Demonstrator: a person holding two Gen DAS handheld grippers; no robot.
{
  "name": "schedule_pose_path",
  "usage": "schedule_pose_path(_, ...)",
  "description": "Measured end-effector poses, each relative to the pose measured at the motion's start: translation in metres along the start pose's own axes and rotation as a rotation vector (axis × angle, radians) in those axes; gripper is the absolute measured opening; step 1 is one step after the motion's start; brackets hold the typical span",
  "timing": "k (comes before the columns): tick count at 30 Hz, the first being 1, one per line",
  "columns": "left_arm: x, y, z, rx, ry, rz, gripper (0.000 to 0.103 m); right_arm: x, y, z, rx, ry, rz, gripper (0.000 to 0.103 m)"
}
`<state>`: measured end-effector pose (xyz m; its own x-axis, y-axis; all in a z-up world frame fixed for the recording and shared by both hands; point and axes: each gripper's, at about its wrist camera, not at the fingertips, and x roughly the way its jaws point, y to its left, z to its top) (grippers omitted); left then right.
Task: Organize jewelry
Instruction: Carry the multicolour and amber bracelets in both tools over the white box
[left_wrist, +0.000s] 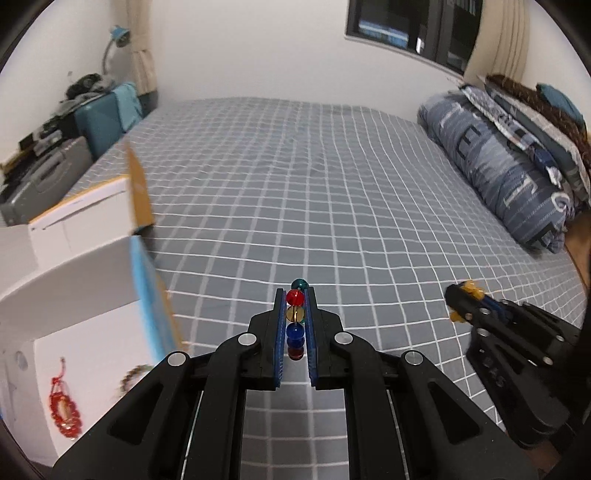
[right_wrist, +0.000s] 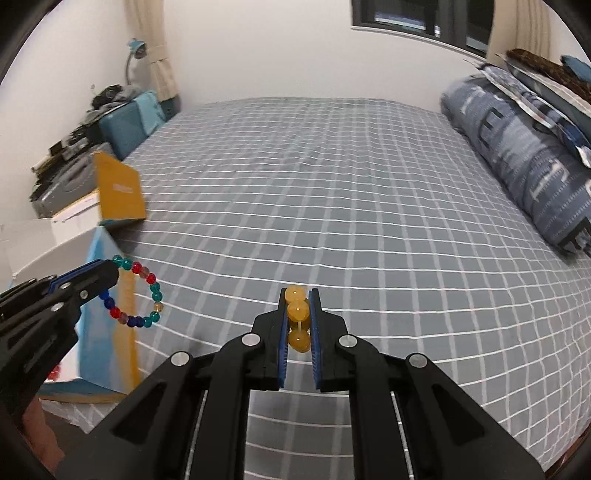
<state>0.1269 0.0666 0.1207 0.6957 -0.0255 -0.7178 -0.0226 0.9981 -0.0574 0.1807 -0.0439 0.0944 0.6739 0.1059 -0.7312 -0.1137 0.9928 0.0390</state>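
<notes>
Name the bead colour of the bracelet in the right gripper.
Yellow-amber bracelet, clearest in the right wrist view.

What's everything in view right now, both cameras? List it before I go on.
Multicoloured bead bracelet: one, teal, red and blue beads, held in the left gripper, above the bed.
Yellow bead bracelet: one, amber, clamped in the right gripper.
Red bead bracelet: one, lying in the white box.
Pale bead bracelet: one, blurred, in the same box.
White box: one, open, blue and orange outside, at the bed's left edge.
Bedsheet: grey with a white grid.
Folded quilt: one, blue patterned, right side of the bed.
Suitcase: one, teal, left of the bed.
Desk lamp: one, light blue, far left corner.
Left gripper: black, shut.
Right gripper: black, shut.
</notes>
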Motion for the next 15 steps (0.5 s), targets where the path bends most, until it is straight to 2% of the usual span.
schedule_pose_path(9, -0.059, 0.071, -0.017, -0.092, -0.080, 0.070, 0.009, -0.004, 0.091, 0.001, -0.092, -0.018, 0.095, 0.009)
schedule_pose_path(15, -0.070, 0.123, -0.034, -0.167, -0.083, 0.134, 0.009, 0.003, 0.149, -0.005, -0.146, -0.007, 0.152, 0.009)
